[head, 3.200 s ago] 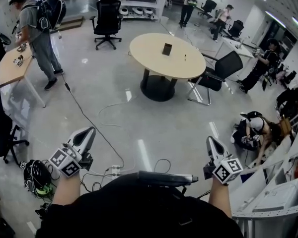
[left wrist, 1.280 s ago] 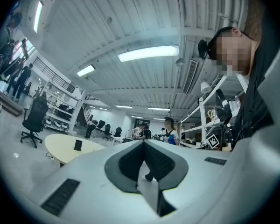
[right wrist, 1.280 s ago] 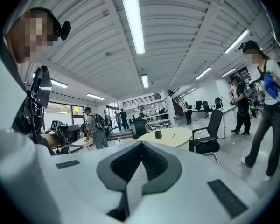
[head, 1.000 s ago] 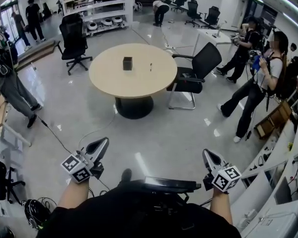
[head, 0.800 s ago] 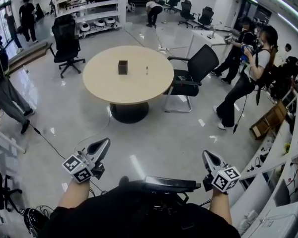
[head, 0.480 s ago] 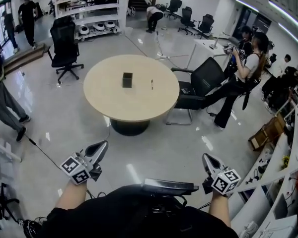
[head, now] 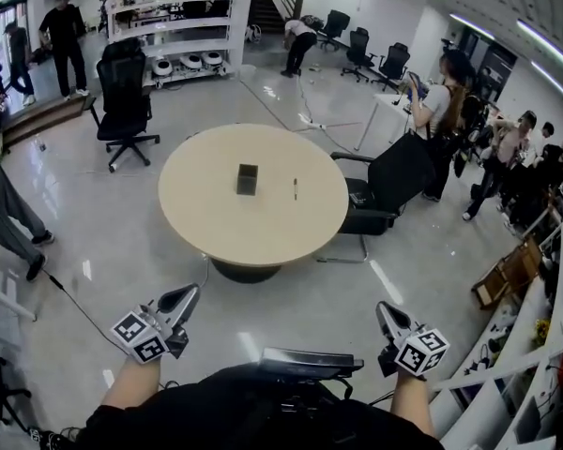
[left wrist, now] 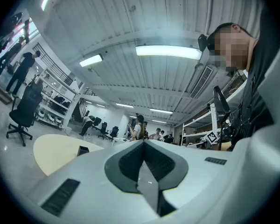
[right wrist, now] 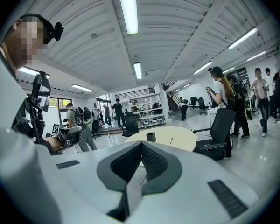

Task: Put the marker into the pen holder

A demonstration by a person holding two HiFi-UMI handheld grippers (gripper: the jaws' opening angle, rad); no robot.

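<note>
- Tabletop of smooth, pale beige material: it belongs to a round table (head: pixel 216 228) that is carried on a dark central pedestal on the glossy grey floor (head: pixel 300 293).
- A small, dark, square-sided pen holder (head: pixel 248 178) is seen upright near the middle of the top.
- A thin dark marker (head: pixel 295 188) is laid flat on the top, near the holder but apart from it.
- The white plastic left gripper (head: pixel 185 294) is clenched, its ribbed dark pads pressed together on nothing.
- The matching right gripper (head: pixel 385 310) is likewise closed and empty.
- Both are held low, well apart from the table.
- A black office chair (head: pixel 394 181) is drawn up at the table's edge.
- A black swivel chair (head: pixel 125 101) stands farther off.
- The pedestal is mostly hidden by the top, and the marker's details are too small to tell.
</note>
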